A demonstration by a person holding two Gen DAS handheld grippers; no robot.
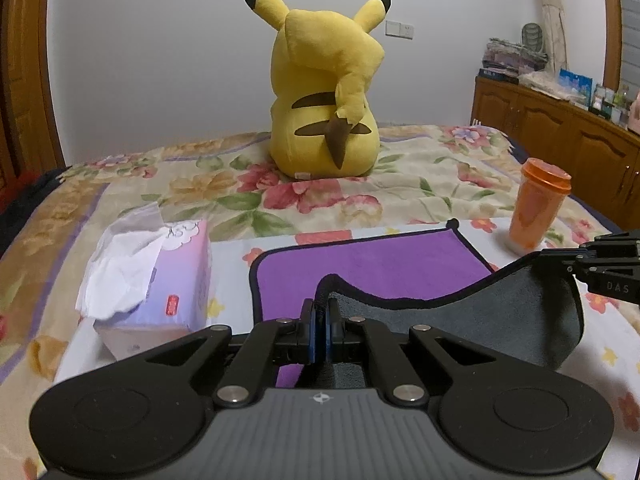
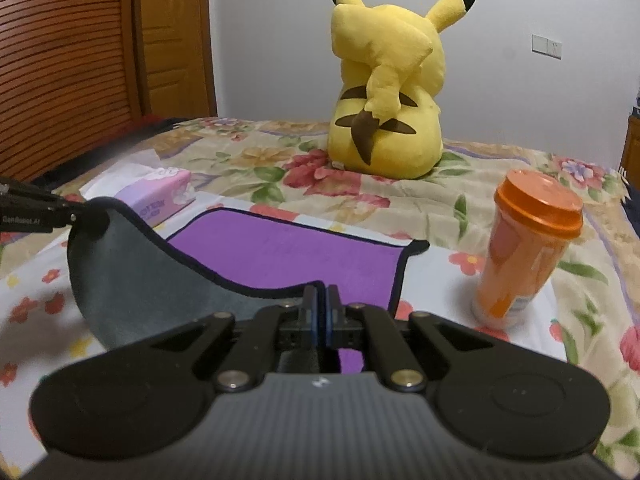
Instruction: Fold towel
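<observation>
A towel, purple on top [image 1: 372,264] and grey underneath, with a black hem, lies on the bed; it also shows in the right wrist view [image 2: 288,256]. Its near edge is lifted and sags between the two grippers, showing the grey side [image 1: 500,312]. My left gripper [image 1: 320,308] is shut on the near left corner. My right gripper [image 2: 321,294] is shut on the near right corner. Each gripper appears at the edge of the other's view, the right gripper [image 1: 576,260] and the left gripper [image 2: 72,212].
A pink tissue box [image 1: 160,280] lies left of the towel. An orange lidded cup [image 2: 520,248] stands to its right. A yellow plush toy [image 1: 324,92] sits behind on the floral bedspread [image 1: 420,184]. A wooden cabinet [image 1: 560,128] stands far right.
</observation>
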